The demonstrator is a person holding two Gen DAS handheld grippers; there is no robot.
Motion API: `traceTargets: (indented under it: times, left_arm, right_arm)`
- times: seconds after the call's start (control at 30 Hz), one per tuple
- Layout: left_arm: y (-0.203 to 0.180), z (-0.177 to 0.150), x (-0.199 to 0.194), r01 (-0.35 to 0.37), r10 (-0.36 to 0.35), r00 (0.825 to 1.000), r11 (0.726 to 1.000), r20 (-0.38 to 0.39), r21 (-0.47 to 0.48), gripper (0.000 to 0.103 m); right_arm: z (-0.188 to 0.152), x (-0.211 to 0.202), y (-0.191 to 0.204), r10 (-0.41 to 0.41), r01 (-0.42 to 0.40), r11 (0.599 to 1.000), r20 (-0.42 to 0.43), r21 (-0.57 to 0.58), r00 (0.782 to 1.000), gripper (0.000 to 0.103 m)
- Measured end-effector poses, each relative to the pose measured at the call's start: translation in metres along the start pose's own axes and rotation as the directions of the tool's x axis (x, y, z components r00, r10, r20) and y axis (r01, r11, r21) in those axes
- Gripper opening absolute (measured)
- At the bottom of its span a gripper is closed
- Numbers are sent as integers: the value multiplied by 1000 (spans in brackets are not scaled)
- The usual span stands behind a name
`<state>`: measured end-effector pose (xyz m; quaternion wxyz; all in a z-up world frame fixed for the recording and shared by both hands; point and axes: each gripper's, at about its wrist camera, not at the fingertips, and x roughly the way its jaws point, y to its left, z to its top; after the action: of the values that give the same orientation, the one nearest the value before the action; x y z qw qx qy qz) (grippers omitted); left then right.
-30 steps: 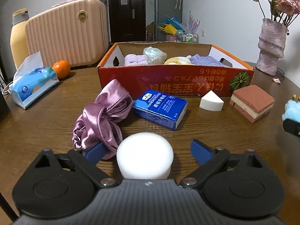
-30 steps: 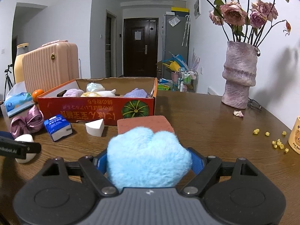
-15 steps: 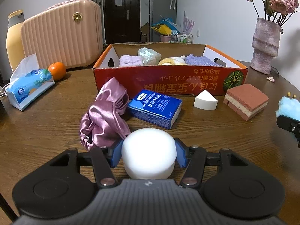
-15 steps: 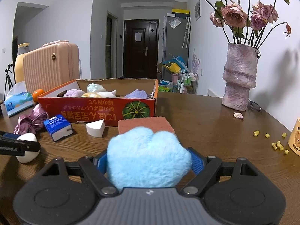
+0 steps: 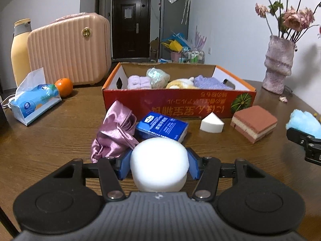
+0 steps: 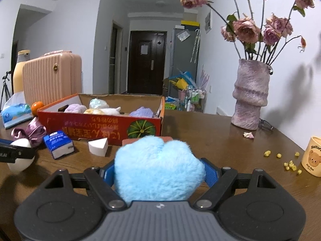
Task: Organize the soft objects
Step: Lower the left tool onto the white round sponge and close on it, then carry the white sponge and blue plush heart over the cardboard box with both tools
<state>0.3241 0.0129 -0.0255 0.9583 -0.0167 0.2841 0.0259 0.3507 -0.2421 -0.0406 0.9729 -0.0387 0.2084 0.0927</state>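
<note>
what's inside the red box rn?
Red box: lilac towel, pale green bundle, yellow-white plush, purple cloth. Front wall hides the floor and anything lower.

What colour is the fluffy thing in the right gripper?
Light blue fluffy puff, seen best in the right wrist view.

Two low tabletop wrist views, both facing the shared cardboard box (image 5: 178, 102).

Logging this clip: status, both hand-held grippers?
Left hand-held gripper shut on white sponge. Right hand-held gripper shut on blue plush. Red box ahead; blue pack and brown sponge lie before it.
</note>
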Motion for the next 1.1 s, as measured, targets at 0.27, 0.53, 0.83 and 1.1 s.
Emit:
traceTargets:
  times: [0.27, 0.53, 0.83, 1.1]
  left_arm:
    - [-8, 5, -28, 22, -22, 995, 1000, 102, 7, 57]
    - [-10, 8, -46, 44, -45, 984, 999, 171, 9, 57]
    - [-9, 17, -55, 35, -37, 975, 999, 217, 11, 57]
    - [-8, 32, -48, 27, -27, 971, 1000, 238, 0, 57]
  right_arm:
    - [5, -4, 2, -17, 15, 999, 34, 47, 999, 83]
    - [9, -11, 16, -17, 13, 998, 65, 67, 998, 83]
    - [16, -16, 35, 2, -11, 997, 120, 81, 993, 83]
    - [23, -14, 49, 3, -15, 997, 163, 72, 987, 83]
